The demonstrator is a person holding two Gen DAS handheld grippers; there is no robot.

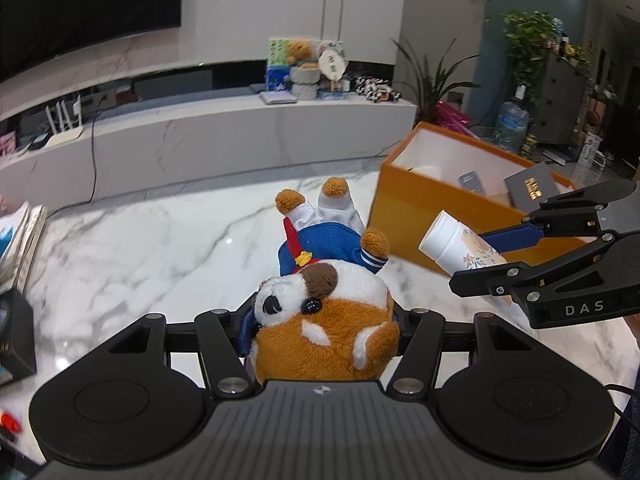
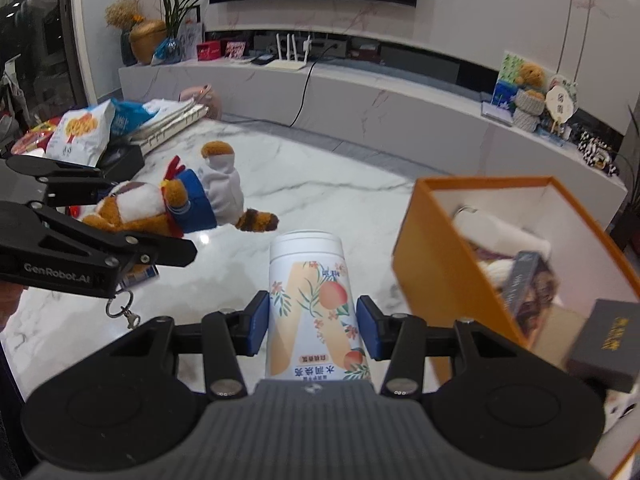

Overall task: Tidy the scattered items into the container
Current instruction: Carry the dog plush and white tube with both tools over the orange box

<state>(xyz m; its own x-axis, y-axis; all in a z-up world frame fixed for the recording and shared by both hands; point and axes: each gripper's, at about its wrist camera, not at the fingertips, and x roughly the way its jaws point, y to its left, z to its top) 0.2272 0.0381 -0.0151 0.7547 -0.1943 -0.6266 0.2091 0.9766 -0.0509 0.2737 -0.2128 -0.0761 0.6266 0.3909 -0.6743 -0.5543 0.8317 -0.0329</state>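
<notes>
My left gripper (image 1: 322, 334) is shut on a brown and white plush dog (image 1: 324, 312) in blue and white clothes, held by its head above the marble table; it also shows in the right wrist view (image 2: 168, 204). My right gripper (image 2: 312, 328) is shut on a white canister with a peach print (image 2: 314, 304), held in the air just left of the orange box (image 2: 436, 276). The canister also shows in the left wrist view (image 1: 460, 246), in front of the orange box (image 1: 416, 200). The box holds a dark case (image 1: 534, 190) and several other items.
Snack bags (image 2: 84, 132), stacked books (image 2: 172, 120) and a black box (image 2: 124, 160) lie at the table's far left. A dark gift box (image 2: 608, 340) leans on the orange box's near rim. A marble TV bench (image 2: 360, 96) runs behind the table.
</notes>
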